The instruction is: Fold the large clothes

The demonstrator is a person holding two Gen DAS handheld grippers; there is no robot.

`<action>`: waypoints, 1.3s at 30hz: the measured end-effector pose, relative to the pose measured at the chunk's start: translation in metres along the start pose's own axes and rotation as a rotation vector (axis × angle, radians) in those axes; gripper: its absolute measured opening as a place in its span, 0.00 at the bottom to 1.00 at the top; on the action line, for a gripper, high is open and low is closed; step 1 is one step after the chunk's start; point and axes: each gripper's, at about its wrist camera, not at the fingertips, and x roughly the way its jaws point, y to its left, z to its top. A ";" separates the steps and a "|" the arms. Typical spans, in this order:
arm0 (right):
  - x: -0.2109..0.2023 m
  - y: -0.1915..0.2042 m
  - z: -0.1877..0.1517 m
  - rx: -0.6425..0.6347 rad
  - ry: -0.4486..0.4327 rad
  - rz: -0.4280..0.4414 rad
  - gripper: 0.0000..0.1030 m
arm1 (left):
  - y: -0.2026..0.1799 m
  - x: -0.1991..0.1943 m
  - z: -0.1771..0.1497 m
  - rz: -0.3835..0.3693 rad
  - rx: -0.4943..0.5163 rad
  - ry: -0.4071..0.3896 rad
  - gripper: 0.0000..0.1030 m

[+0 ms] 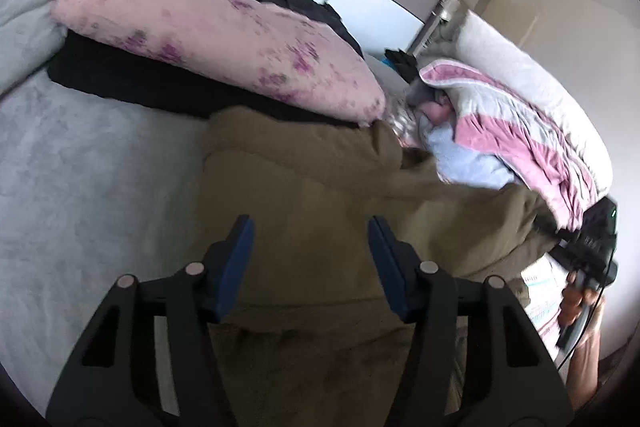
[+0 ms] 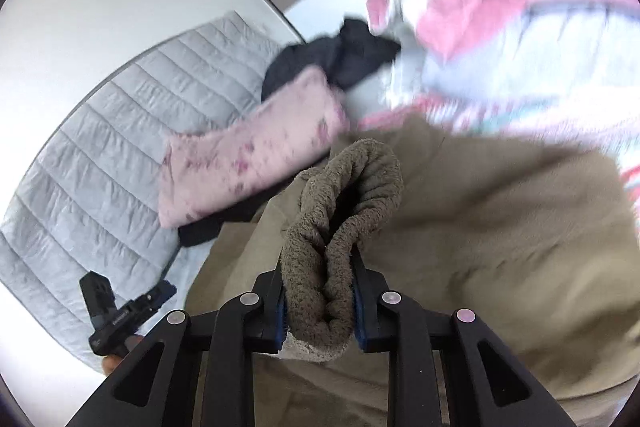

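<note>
Between right gripper jaws, olive fleece garment bunches lengthwise.

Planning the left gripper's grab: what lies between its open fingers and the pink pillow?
Only the olive fleece garment spans from the left gripper up to the pink pillow, per the left wrist view.

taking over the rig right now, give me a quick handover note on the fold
Left tongs: open, empty, above the olive-brown fleece garment.
Right tongs: shut on a bunched edge of the fleece garment, lifted off the bed.
The garment lies spread and rumpled on the grey quilted bed cover, beside the pink blotched pillow and the pink-and-white striped bedding.
Done: one edge gripped.
Left: probably catch a second edge with the left tongs, flatten, then fold. No clean fold shows yet.
</note>
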 end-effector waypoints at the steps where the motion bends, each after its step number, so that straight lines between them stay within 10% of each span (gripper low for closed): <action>1: -0.006 -0.005 0.001 -0.004 -0.005 -0.012 0.24 | -0.005 0.005 -0.003 -0.005 0.017 0.018 0.58; 11: -0.007 -0.104 -0.047 0.138 0.088 -0.206 0.48 | -0.043 0.068 -0.048 0.130 0.256 0.217 0.58; 20: -0.046 -0.058 -0.026 0.005 -0.095 -0.190 0.48 | -0.056 0.034 -0.036 0.056 0.259 0.062 0.61; 27: 0.025 -0.054 -0.049 -0.150 0.061 -0.416 0.47 | -0.042 0.072 -0.051 0.092 0.249 0.173 0.64; 39: -0.033 -0.048 -0.063 -0.053 0.090 -0.337 0.64 | -0.062 0.036 -0.048 0.112 0.199 0.201 0.83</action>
